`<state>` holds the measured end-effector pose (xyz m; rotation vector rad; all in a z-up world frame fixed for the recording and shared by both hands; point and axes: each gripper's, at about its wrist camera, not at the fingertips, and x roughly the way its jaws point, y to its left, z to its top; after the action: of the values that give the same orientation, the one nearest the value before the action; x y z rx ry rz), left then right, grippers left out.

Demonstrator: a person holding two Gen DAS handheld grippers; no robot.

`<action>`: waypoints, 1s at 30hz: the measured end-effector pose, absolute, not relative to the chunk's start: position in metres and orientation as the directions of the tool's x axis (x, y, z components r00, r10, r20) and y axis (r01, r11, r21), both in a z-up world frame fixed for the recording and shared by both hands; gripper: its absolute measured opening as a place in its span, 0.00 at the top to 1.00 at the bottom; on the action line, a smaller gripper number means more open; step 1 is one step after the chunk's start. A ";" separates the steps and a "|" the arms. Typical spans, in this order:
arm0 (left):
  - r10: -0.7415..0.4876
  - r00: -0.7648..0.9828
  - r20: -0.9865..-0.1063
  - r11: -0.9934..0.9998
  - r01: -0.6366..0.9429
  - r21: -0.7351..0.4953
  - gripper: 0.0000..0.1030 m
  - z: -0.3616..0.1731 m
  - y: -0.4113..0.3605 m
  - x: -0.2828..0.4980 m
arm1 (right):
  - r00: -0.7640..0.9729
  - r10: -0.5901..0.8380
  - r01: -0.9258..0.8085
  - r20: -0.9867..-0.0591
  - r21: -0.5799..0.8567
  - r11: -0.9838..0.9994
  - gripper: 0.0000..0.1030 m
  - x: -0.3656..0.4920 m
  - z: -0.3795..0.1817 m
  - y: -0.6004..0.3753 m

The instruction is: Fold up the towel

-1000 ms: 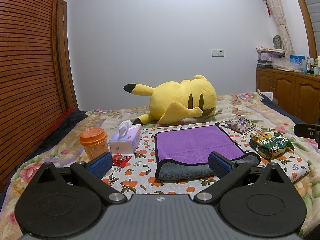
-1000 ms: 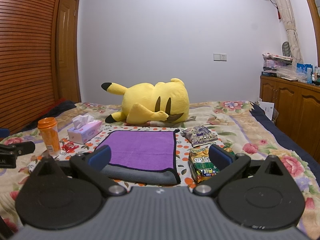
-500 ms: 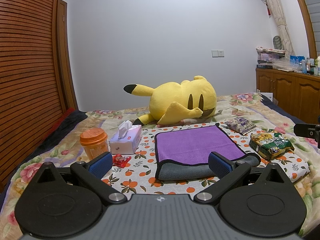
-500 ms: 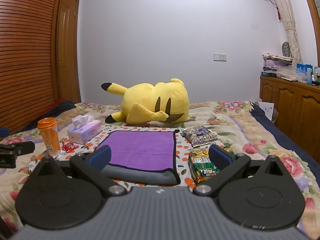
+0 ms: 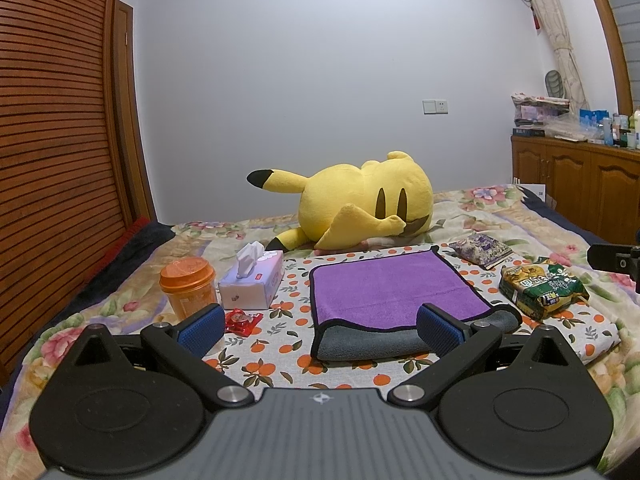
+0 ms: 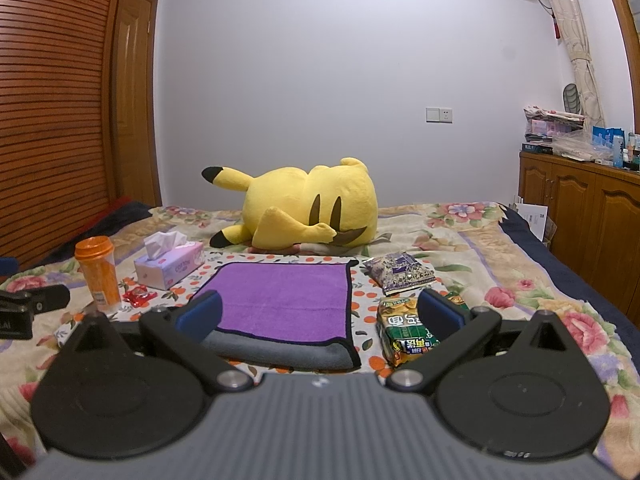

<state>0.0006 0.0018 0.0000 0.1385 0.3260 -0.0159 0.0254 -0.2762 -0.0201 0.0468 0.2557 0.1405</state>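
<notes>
Both claws: we see them spread wide, gripping nothing.
Left claw [image 5: 320,330]: towel [image 5: 384,288] just ahead.
Right claw [image 6: 320,312]: towel [image 6: 280,296] ahead-left.

Bed [image 5: 472,216] wearing floral cover; orange-print cloth [image 5: 288,308] lying on it, carrying towel [image 5: 384,292], tissue box [image 5: 254,284], orange cup [image 5: 188,288], snack packets [image 5: 540,284]; plush [image 5: 360,200] lying behind.

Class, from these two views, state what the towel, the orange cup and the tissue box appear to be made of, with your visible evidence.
Towel: likely microfibre plush; matte, fuzzy purple face, grey reverse, black stitched edging.
Orange cup: probably translucent plastic; smooth, light glows through its wall.
Tissue box: seemingly printed cardboard; flat faces, crisp corners, soft white tissue poking out on top.
</notes>
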 end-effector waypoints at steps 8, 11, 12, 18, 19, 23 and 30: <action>0.007 0.947 -0.320 0.990 0.038 0.134 0.00 0.000 0.002 0.001 | 0.958 0.144 -0.132 -0.247 0.064 0.989 0.00 0.026 -0.020 -0.277; 0.007 0.947 -0.320 0.990 0.038 0.134 0.00 0.000 0.002 0.001 | 0.958 0.144 -0.132 -0.247 0.064 0.989 0.00 0.026 -0.020 -0.278; 0.007 0.947 -0.320 0.990 0.038 0.134 0.00 0.000 0.002 0.001 | 0.958 0.144 -0.132 -0.247 0.065 0.989 0.00 0.026 -0.020 -0.278; 0.007 0.948 -0.319 0.990 0.038 0.135 0.00 0.000 0.002 0.000 | 0.958 0.144 -0.132 -0.247 0.064 0.989 0.00 0.027 -0.020 -0.278; 0.007 0.948 -0.319 0.990 0.038 0.135 0.00 0.000 0.001 0.000 | 0.958 0.144 -0.132 -0.247 0.064 0.989 0.00 0.027 -0.020 -0.278; 0.007 0.947 -0.320 0.990 0.038 0.135 0.00 0.000 0.002 0.000 | 0.958 0.144 -0.132 -0.248 0.064 0.989 0.00 0.026 -0.020 -0.278; 0.009 0.933 -0.359 0.988 0.048 0.149 0.00 0.000 0.002 0.008 | 0.948 0.150 -0.142 -0.282 0.050 0.989 0.00 0.035 -0.024 -0.272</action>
<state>0.0085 0.0022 0.0004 0.1571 0.3671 -0.0201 0.0353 -0.2720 -0.0245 0.0289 0.2887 0.1484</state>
